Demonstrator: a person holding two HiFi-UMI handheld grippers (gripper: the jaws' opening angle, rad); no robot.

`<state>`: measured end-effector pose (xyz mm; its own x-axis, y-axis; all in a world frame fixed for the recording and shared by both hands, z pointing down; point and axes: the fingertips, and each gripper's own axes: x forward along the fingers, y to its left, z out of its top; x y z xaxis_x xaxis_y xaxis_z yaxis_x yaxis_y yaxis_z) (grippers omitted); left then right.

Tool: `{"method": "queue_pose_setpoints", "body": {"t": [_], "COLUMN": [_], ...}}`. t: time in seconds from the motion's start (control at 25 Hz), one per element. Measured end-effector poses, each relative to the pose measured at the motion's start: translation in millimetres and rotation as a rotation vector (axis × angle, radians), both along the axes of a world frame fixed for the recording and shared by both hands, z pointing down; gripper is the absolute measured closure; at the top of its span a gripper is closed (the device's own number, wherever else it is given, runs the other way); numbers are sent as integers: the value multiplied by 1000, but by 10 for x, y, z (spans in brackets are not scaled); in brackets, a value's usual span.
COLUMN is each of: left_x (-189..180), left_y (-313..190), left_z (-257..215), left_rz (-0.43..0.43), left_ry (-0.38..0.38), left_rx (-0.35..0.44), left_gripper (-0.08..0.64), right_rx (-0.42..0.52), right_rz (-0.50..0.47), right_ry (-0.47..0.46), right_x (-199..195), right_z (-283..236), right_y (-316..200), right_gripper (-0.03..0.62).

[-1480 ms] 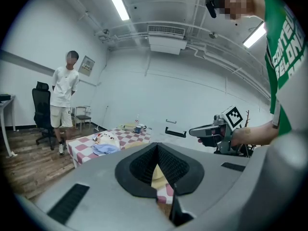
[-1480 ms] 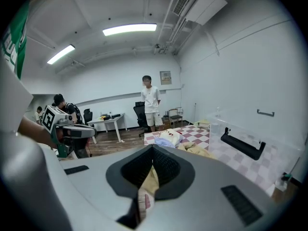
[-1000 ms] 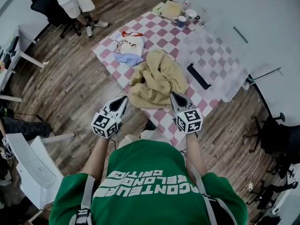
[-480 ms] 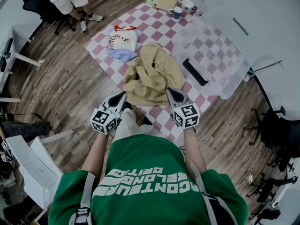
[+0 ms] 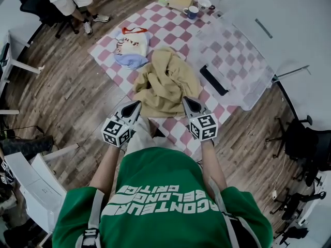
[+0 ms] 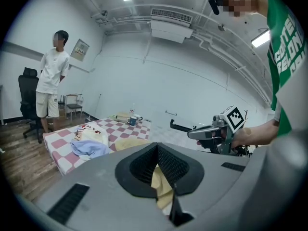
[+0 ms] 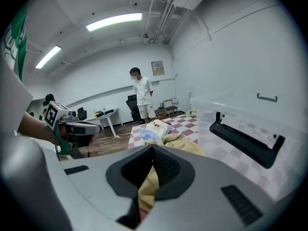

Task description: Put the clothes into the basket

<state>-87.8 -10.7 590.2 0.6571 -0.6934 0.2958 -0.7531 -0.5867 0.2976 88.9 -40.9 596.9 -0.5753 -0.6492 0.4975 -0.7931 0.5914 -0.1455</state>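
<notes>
On the tan garment [image 5: 165, 84], left gripper [image 5: 136, 104] and right gripper [image 5: 185, 101] clamp side-by-side.

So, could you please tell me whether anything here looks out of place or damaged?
Nothing stands out. The tan garment lies crumpled on the checked mat, with the left gripper and right gripper shut on its near edge. The mugs beyond stand upright, and I see no spill.
</notes>
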Motion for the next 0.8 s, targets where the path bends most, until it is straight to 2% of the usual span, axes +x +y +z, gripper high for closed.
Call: {"method": "queue_pose_setpoints", "body": {"t": [0.36, 0.44, 0.52, 0.56, 0.64, 0.8], "left_x": [34, 52, 73, 82, 96, 102], "left_y": [-206, -272, -336, -368, -437, -563], "left_z": [269, 348, 447, 504, 628, 949], "left_rz": [45, 63, 81, 91, 114, 153], "left_ry": [-15, -26, -47, -65, -106, -172], "left_rx": [-64, -79, -91, -92, -86, -120], "left_gripper": [555, 535, 448, 397, 275, 190], "right_rx": [-25, -41, -64, -78, -108, -137], "right_rz": [25, 24, 23, 21, 14, 19], "right_ry": [-9, -8, 0, 7, 23, 51], "right_x": [27, 10, -6, -18, -47, -73], "right_z": [169, 249, 348, 406, 530, 757], "right_y": [-209, -262, -313, -339, -394, -511], "right_gripper": [583, 583, 581, 566, 415, 314]}}
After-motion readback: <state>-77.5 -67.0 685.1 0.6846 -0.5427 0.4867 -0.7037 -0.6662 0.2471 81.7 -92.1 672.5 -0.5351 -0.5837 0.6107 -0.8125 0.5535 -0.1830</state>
